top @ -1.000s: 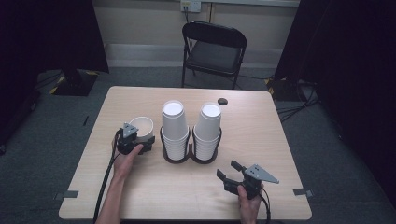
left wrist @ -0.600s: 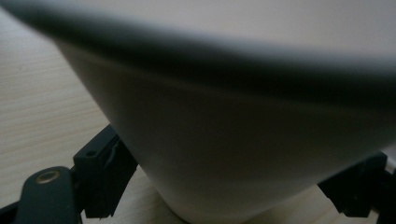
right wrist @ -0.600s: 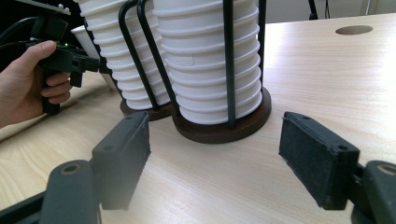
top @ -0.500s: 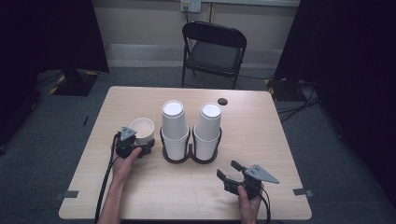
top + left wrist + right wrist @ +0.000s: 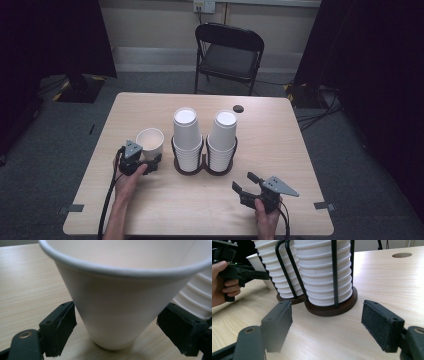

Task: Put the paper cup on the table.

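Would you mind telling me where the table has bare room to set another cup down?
The table is bare along its right side, beyond the cup holder, and across its near middle between the two grippers. It is crowded at left, where the single cup stands beside the holder.

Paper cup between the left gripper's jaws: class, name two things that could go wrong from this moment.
1. The paper cup is thin-walled and standing on the table; the open left gripper could crush or tip it if it closes hard.
2. The cup stands close to the stacked cups in the holder; swinging it sideways might knock them.
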The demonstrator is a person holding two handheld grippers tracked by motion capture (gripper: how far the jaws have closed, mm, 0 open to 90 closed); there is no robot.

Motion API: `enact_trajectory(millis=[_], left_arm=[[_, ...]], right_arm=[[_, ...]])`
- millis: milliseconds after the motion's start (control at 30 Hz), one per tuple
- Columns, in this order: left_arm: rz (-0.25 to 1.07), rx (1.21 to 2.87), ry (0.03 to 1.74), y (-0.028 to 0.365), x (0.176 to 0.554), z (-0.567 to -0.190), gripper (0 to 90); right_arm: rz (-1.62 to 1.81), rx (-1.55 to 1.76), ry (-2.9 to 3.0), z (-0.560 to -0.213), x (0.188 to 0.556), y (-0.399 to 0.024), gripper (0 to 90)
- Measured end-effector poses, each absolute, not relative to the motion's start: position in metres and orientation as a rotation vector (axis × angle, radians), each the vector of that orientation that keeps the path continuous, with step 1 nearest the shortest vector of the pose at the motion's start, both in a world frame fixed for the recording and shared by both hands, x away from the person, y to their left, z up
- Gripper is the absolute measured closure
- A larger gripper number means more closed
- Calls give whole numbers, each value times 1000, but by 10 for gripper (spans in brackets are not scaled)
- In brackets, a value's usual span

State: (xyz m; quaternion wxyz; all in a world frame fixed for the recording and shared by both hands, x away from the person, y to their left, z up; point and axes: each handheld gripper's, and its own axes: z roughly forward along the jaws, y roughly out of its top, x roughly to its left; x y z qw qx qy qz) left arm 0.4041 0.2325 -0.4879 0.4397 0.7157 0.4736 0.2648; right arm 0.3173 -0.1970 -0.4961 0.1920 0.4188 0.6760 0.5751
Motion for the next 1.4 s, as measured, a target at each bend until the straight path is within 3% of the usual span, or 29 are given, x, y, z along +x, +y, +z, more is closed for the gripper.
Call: enact_trajectory(millis=[567, 967, 1167, 1400], left_arm=[[648, 1691, 1110, 229, 351, -491, 155], [728, 1726, 942, 181, 305, -485, 154], [668, 1717, 964, 159, 297, -488, 156], [706, 1687, 945, 152, 291, -495, 157]], right_arm=[[1620, 1177, 1897, -496, 316, -197, 243], [1620, 1153, 1883, -496, 314, -197, 238], [1593, 1149, 1893, -496, 314, -195, 235], [1522, 1151, 1939, -495, 317, -189, 210]])
